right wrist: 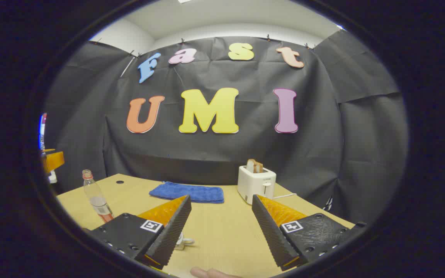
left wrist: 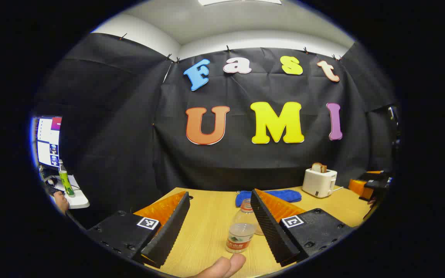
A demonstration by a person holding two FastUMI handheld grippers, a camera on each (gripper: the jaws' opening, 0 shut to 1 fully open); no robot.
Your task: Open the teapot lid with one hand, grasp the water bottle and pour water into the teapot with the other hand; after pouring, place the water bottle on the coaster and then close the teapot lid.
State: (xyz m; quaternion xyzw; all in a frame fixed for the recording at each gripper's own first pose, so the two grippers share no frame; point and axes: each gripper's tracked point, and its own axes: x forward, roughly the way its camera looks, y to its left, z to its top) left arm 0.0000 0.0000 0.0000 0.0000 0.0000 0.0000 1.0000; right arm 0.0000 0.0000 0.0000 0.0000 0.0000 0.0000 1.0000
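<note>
Clear thin plastic, the part-filled water bottle (left wrist: 241,231) looks light and squashy between the left gripper (left wrist: 220,204)'s spread fingers; grip mid-body gently.

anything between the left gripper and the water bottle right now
Nothing visible. In the left gripper view the water bottle stands upright on the table just ahead of the open left gripper, off toward one finger, with bare tabletop between.

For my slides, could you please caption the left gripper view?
Open left gripper approaching an upright water bottle on the wooden table.
</note>
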